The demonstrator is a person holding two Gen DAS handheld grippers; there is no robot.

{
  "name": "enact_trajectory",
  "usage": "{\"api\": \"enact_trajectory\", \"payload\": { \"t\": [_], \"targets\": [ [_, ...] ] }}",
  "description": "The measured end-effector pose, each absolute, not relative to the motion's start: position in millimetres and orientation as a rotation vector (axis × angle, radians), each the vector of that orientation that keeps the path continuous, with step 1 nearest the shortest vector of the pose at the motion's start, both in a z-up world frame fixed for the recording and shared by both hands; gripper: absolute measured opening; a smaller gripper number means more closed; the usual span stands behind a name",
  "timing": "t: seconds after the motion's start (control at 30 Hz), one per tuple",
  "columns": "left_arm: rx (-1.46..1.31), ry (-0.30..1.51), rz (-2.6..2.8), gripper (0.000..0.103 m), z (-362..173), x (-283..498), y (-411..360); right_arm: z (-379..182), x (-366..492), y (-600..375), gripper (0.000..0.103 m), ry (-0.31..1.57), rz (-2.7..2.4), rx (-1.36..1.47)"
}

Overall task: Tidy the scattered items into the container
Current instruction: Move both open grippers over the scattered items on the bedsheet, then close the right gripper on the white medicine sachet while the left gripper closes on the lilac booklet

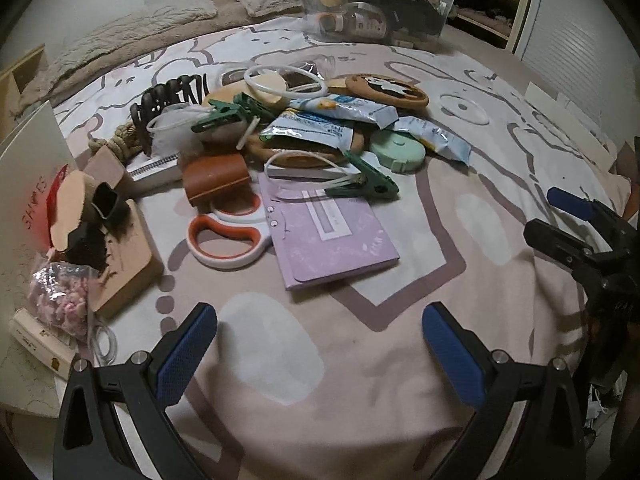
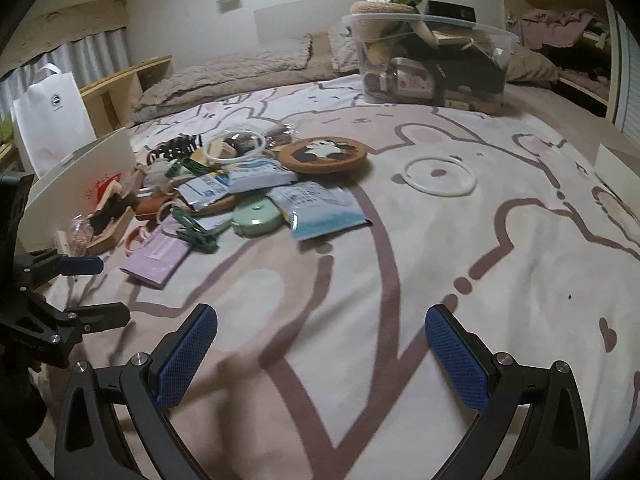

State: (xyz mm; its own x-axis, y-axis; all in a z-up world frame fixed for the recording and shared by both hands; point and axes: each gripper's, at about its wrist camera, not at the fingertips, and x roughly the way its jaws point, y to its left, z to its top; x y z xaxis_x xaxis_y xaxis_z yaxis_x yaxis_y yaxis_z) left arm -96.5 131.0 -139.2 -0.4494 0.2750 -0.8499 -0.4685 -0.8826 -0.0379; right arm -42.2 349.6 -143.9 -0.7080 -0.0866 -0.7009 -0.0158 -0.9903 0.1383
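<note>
A pile of small items lies on a patterned bed cover: orange-handled scissors (image 1: 224,236), a purple envelope (image 1: 332,236), a green clip (image 1: 366,180), a mint tape measure (image 1: 398,154), foil sachets (image 1: 344,110), a panda coaster (image 1: 386,88) and a black hair claw (image 1: 168,100). A clear plastic container (image 1: 376,4) with several things inside stands at the far side; it also shows in the right wrist view (image 2: 432,64). My left gripper (image 1: 320,344) is open and empty, short of the envelope. My right gripper (image 2: 320,348) is open and empty over bare cover.
A white ring (image 2: 440,178) lies apart from the pile. A wooden block with dark bits (image 1: 124,252), a pink bead bag (image 1: 64,300) and a white board (image 1: 24,184) sit at the left. A white paper bag (image 2: 52,116) and wooden shelves stand beyond.
</note>
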Motion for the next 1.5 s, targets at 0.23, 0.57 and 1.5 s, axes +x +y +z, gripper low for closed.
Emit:
{"api": "enact_trajectory", "payload": {
  "t": [0.23, 0.57, 1.5],
  "targets": [
    [-1.325, 0.233, 2.347, 0.103, -149.2, -106.2, 137.6, -149.4, -48.8, 351.7, 0.103, -0.168, -2.853, 1.234],
    [-1.344, 0.169, 2.424, 0.103, -155.1, -120.5, 143.7, -156.1, -79.9, 348.1, 0.103, -0.001, -2.809, 1.378],
    [-1.29, 0.207, 2.507, 0.103, -159.6, -120.1, 146.8, -164.4, -179.2, 349.0, 0.103, 0.156, -2.562, 1.55]
  ]
}}
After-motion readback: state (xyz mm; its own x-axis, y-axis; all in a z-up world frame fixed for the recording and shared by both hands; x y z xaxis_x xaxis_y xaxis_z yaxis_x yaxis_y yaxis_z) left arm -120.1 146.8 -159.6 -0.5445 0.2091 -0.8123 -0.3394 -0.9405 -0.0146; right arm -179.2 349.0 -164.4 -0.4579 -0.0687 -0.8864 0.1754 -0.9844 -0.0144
